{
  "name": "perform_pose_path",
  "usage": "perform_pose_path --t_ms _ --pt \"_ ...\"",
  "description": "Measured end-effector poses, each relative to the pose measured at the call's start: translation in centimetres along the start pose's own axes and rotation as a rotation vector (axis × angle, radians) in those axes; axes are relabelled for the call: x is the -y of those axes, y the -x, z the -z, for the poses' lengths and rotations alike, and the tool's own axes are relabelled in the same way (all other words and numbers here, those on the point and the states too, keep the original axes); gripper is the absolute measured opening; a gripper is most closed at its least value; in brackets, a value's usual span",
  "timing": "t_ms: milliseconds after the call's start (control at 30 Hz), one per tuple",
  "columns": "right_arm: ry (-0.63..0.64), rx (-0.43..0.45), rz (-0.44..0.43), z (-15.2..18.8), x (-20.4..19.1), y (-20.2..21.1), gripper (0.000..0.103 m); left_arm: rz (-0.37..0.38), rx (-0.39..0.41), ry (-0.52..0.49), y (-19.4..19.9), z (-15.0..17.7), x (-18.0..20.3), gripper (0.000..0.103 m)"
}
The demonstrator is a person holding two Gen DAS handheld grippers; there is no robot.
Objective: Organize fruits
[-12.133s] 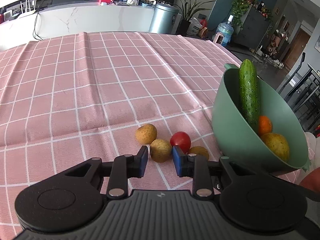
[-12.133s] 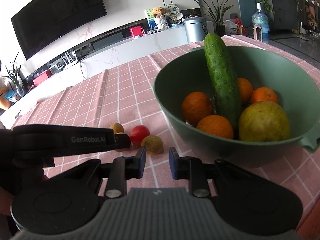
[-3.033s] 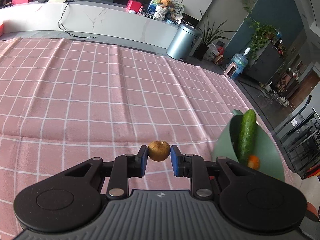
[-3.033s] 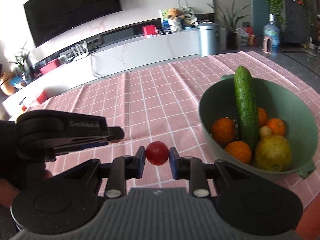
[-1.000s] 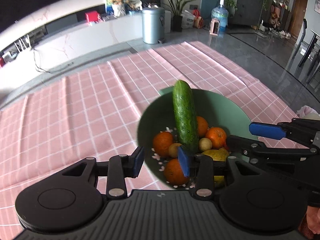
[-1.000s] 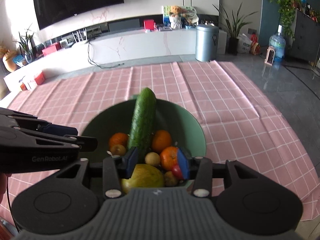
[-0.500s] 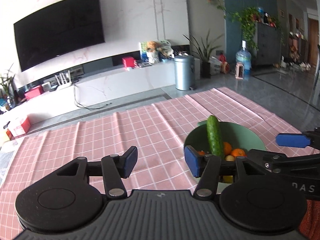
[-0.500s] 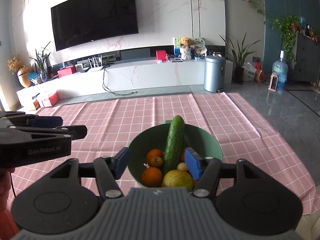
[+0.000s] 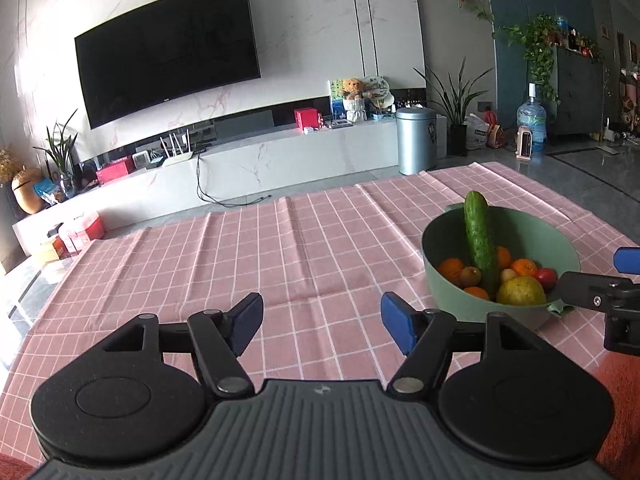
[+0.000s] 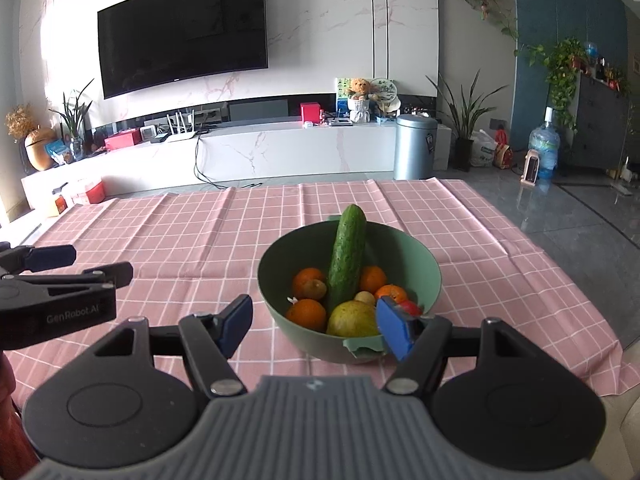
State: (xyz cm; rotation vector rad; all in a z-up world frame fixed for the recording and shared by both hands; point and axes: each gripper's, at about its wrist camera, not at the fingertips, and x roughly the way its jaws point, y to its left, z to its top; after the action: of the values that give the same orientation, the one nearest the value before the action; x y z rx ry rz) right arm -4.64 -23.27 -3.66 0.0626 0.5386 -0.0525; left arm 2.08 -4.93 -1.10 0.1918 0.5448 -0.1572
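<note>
My fingers are spread wide on both sides and hold nothing: the left gripper [image 9: 322, 322] hangs over bare cloth, and the right gripper [image 10: 316, 326] sits just short of the bowl's near rim.

The pink checked tablecloth [image 9: 280, 256] carries no loose fruit that I can see. At one o'clock from my left gripper, twelve from my right, stands the round sage-green plastic bowl [image 10: 430, 280]; I judge it light and stiff, best taken at the small tab on its near rim [image 10: 360, 346].

Inside, the long dark-green cucumber [image 10: 348, 258] leans against the far wall, tip above the rim. It looks firm but waxy, so I would grip it mid-length. The yellow-green pear [image 10: 352, 320] at six o'clock looks heaviest and bruisable. The oranges [image 10: 306, 314] around it should be firm with pebbly skin that grips well. The small brown fruit [image 10: 314, 289] at nine o'clock and the red tomato [image 10: 409, 307] at four are the delicate ones: thin-skinned and round, wanting a gentle squeeze across the widest part.
</note>
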Motion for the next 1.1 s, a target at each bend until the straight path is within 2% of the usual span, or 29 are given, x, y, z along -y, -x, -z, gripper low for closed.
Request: perform_pose_path --t_ms 133,433,1100 --pt "-0.005 0.006 -0.006 0.8 -0.1 -0.5 0.066 -0.014 -0.022 -0.034 -0.4 0.9 0.7 0.085" --pt "-0.005 -0.015 -0.028 1.5 -0.3 -1.7 0.066 -0.005 -0.075 -0.038 -1.1 2.1 1.1 0.085" --pt "-0.006 -0.024 -0.028 1.7 -0.3 -1.7 0.067 -0.012 -0.078 -0.006 -1.0 2.1 0.4 0.085"
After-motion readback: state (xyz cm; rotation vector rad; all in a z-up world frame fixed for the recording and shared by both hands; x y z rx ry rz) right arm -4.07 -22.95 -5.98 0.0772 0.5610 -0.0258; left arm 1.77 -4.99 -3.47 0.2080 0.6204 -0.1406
